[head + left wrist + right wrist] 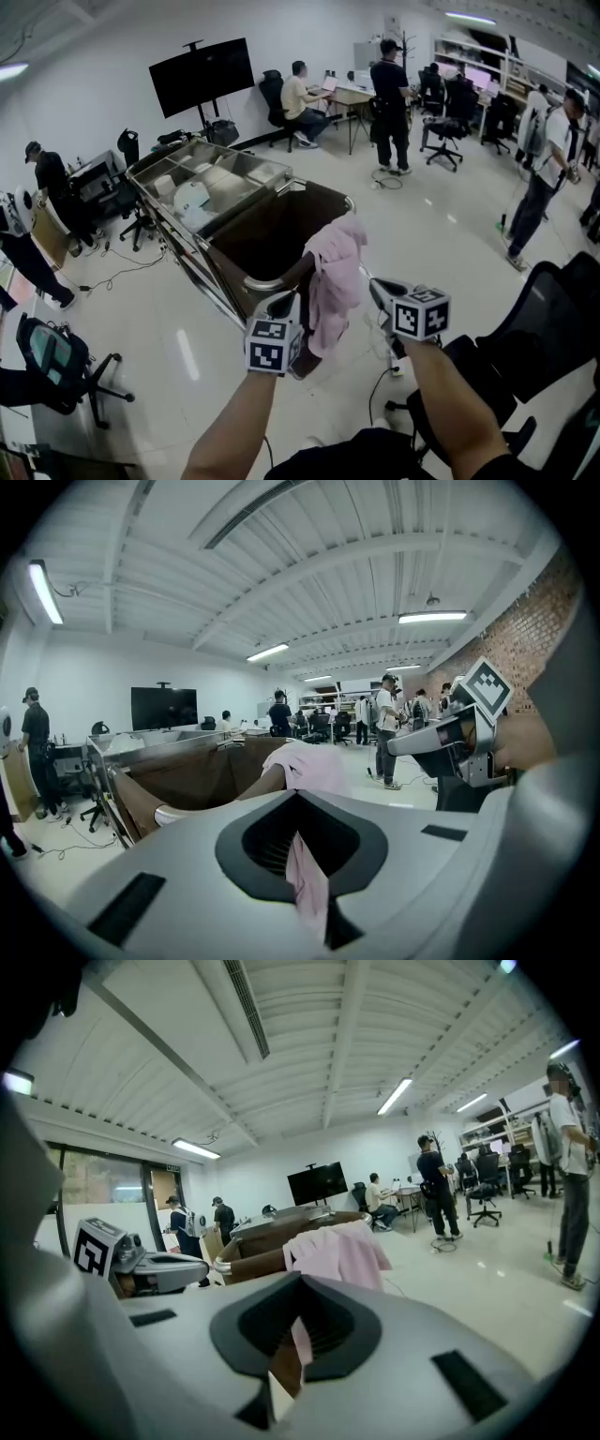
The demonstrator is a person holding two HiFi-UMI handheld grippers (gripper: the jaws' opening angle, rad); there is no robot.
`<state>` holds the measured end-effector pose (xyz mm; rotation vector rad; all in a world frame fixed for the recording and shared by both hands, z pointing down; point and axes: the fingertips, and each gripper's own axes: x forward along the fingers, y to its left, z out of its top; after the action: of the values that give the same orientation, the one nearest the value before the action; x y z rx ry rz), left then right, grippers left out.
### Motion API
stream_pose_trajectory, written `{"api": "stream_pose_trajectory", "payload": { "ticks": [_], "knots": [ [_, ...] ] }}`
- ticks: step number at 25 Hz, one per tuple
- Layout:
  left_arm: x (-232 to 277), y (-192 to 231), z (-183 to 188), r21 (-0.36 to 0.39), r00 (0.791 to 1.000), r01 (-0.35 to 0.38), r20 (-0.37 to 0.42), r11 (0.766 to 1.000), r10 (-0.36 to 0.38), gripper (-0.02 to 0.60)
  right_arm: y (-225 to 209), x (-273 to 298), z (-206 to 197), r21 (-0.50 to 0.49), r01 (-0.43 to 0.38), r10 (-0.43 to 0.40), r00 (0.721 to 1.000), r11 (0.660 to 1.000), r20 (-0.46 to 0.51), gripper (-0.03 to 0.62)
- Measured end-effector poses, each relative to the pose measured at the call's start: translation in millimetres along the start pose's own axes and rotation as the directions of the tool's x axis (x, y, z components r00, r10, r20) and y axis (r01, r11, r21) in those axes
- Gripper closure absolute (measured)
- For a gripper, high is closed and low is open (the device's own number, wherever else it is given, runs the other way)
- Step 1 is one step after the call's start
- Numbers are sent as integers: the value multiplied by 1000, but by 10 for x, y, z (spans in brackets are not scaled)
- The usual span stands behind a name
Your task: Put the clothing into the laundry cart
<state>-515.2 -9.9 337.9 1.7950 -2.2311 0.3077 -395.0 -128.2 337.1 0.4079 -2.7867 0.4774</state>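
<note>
- Gripping garment in left gripper, clamped on pink cloth; same in right gripper, fully closed on an edge.
- Draped at centre frame over near rim of cart, mostly hanging outside.
- Lift both ends clear of rim, carry up-frame over dark liner, then let go; watch for tail snagging rim.
- Keep off tray upper left of cart.
- Chair lower right, cable on floor nearby; people at top of frame, well apart.
</note>
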Motion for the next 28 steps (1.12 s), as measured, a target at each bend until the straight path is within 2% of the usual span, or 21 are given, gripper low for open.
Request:
{"api": "stream_pose_trajectory", "payload": {
  "ticks": [5,11,19,28],
  "knots": [
    [19,-72,-81,-17,999,-36,-3,999,36,581,-123,-67,-191,18,-24,24,1000,1000,-17,592],
    [19,-334,-327,-66,997,-76,-12,995,75,581,-240,-265,-412,-40,-60,58,997,997,-55,592],
    [143,-619,-674,-106,993,-99,-72,989,92,581,-331,-232,-597,-39,-138,133,985,990,-107,592],
    [144,-624,-762,-75,989,-106,-111,991,98,581,-336,-192,-673,-4,-164,163,982,986,-101,592]
  ]
}}
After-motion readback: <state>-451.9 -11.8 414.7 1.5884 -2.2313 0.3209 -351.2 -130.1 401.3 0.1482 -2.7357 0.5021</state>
